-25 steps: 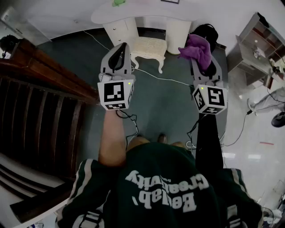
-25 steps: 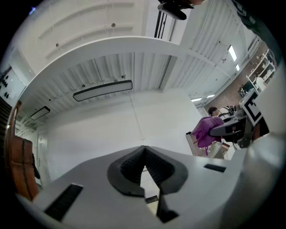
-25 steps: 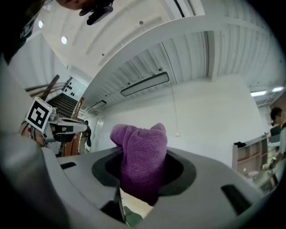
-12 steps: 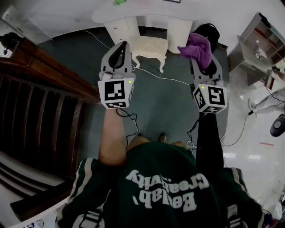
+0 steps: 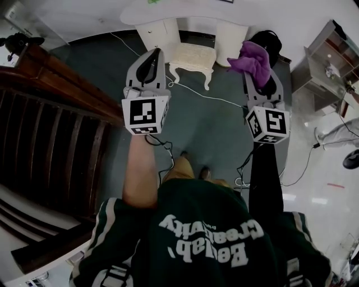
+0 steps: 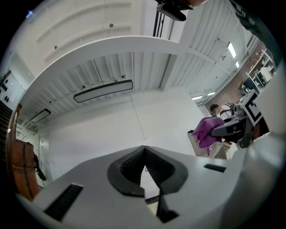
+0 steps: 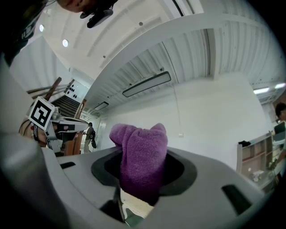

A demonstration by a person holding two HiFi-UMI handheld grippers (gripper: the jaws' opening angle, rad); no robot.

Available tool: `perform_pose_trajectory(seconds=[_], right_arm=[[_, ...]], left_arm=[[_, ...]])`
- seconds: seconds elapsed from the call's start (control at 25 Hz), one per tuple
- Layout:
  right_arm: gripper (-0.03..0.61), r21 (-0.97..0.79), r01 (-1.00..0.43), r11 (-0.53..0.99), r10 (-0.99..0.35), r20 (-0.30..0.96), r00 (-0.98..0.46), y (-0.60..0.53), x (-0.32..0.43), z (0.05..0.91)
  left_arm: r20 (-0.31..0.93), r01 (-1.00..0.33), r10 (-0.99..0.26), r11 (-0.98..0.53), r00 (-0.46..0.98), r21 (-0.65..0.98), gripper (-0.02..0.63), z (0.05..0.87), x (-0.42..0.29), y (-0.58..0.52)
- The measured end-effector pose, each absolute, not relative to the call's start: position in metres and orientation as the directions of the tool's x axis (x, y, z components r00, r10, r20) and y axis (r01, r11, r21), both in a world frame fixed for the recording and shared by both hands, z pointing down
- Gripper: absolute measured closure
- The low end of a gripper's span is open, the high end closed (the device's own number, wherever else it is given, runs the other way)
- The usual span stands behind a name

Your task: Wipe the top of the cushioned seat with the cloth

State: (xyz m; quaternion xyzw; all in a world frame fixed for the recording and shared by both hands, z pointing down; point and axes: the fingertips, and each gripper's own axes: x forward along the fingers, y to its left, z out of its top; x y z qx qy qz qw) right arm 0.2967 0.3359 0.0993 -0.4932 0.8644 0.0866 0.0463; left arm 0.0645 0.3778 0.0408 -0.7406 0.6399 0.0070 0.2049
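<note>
Left gripper (image 5: 152, 55): held in the air over the dark floor (image 5: 213, 129); fingers (image 6: 129, 167) pressed together at the tips with nothing between them.
Right gripper (image 5: 259, 78): raised level with the left, well apart from it; jaws clamped on the cloth (image 7: 140, 154).
Cloth: purple, fleecy; bunched between the right jaws and bulging out past the tips; hanging clear of the floor and apart from the seat.
Cushioned seat (image 5: 193, 55): cream stool with curved legs; standing on the floor just in front of the white dressing table (image 5: 185, 14); in the head view it lies between the two grippers and beyond them; neither gripper touches it.
Cable (image 5: 208, 96): white; runs across the floor past the near legs of the seat.
Surroundings: dark wooden banister (image 5: 56, 95) to the left; grey shelf unit (image 5: 331, 53) to the right; black bag (image 5: 268, 40) beside the table.
</note>
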Motion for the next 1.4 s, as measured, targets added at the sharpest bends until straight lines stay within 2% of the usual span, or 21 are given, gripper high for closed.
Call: perform_pose_trajectory(seconds=[0.36,0.84,1.4], right_arm=[[0.385,0.112,-0.863,0.492,-0.85,-0.151,-0.505,0.291,0.271,0.105],[0.385,0.118,-0.88,0.46,-0.873,-0.121,-0.472,0.148,0.197,0.102],[0.383,0.078,-0.902,0.426,-0.895,-0.11,-0.432,0.062,0.15,0.112]], left_arm=[[-0.276,-0.951,-0.944,-0.098,0.182,-0.293,0.6,0.042,0.034,0.333],[-0.273,-0.957,-0.944,-0.107,0.183,-0.268,0.6,0.043,-0.042,0.182],[-0.25,-0.947,-0.941,-0.154,0.227,-0.282,0.6,0.054,-0.086,0.092]])
